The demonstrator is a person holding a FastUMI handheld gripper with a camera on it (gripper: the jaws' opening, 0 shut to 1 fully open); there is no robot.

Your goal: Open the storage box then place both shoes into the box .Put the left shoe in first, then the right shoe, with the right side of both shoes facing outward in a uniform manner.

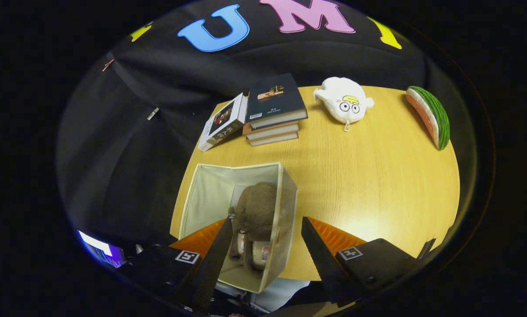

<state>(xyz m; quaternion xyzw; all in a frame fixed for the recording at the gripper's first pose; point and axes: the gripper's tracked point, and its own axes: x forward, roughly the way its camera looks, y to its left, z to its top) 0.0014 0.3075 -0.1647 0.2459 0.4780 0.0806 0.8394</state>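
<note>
I hold my gripper [267, 246] above the open storage box [210, 198], its two dark wedge fingers spread wide apart and gripping nothing. The box stands on the desk [369, 176] just ahead of and between my fingers, its top open. Down inside sit the shoes [254, 220], a brown fuzzy pair side by side, heels toward me as far as I can judge; their facing I cannot confirm from here. By my reading both shoes are in, so the placing step looks finished or nearly so, and what's left calls for lifting clear without catching the soft wall.

The box is pale fabric, thin-walled and squarish, likely to flex if nudged. The shoes look plush and rounded. The desk is smooth yellow wood grain. Beyond lie stacked books [272, 114], a white plush toy [344, 103] and a watermelon-slice cushion [430, 114].
</note>
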